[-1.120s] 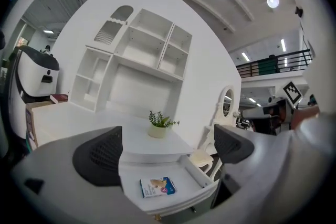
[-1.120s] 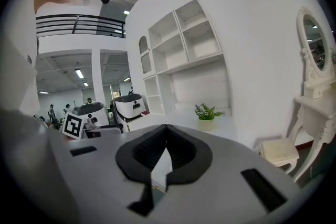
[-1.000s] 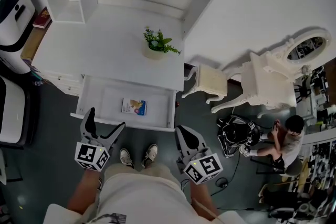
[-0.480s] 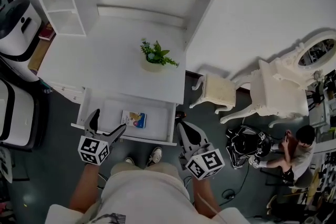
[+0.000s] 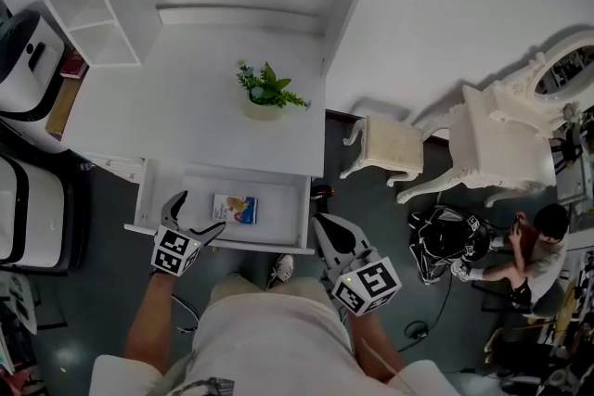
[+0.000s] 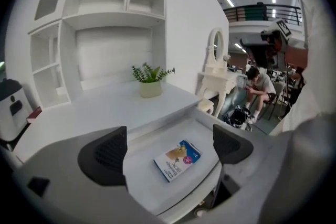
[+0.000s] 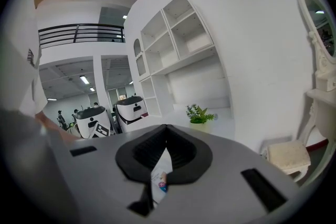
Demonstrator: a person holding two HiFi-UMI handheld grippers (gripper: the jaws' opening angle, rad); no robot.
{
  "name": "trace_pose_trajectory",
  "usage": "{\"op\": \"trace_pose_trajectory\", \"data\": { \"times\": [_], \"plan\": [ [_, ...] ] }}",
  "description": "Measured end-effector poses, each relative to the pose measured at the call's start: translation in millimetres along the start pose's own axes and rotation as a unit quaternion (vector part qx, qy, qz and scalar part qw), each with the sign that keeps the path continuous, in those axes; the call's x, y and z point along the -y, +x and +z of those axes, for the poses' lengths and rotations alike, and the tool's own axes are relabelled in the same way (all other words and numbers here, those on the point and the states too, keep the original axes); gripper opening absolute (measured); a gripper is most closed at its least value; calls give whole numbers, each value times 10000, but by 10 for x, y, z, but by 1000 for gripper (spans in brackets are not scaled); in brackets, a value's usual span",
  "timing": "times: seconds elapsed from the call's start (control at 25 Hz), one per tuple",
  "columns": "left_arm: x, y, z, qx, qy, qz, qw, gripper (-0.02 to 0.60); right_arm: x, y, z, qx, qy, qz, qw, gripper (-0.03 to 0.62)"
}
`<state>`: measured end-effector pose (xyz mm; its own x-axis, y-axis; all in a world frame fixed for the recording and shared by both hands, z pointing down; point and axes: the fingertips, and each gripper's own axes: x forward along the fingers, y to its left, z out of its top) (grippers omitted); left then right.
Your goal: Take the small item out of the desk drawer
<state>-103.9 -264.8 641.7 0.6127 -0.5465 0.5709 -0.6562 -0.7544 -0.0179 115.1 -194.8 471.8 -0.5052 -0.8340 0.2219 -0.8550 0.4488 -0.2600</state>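
Note:
The desk drawer (image 5: pixel 219 234) stands pulled out under the white desk top (image 5: pixel 167 111). A small blue and white packet (image 5: pixel 235 208) lies flat in it, right of middle. My left gripper (image 5: pixel 195 214) is open over the drawer's front edge, just left of the packet and above it. In the left gripper view the packet (image 6: pixel 177 160) lies on the drawer floor (image 6: pixel 147 183) between the spread jaws of the left gripper (image 6: pixel 169 149), not touched. My right gripper (image 5: pixel 327 235) hangs shut outside the drawer's right front corner; its view shows the right gripper (image 7: pixel 164 150) holding nothing.
A potted plant (image 5: pixel 265 89) stands on the desk, under white shelves (image 5: pixel 97 9). A stool (image 5: pixel 386 147) and a white dressing table (image 5: pixel 506 139) are to the right, with a seated person (image 5: pixel 536 244) and a black bag (image 5: pixel 440 236). White machines (image 5: pixel 26 51) stand at left.
My left gripper has moved forward from in front of the drawer to above its front edge, nearer the packet. The right gripper has stayed shut at about the same place.

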Motion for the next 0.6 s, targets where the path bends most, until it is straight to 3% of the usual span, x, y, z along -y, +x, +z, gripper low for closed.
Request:
{"op": "trace_pose_trajectory", "data": {
  "times": [0.24,0.6],
  "plan": [
    [51,540,-307,-883,851,-571,9908,483,19,-81,-67,-114,56,-206,9997,9],
    [401,1019,-725,-1656,1784,-1508,9581,463,19,-397,-177,-338,45,-723,9968,9]
  ]
}}
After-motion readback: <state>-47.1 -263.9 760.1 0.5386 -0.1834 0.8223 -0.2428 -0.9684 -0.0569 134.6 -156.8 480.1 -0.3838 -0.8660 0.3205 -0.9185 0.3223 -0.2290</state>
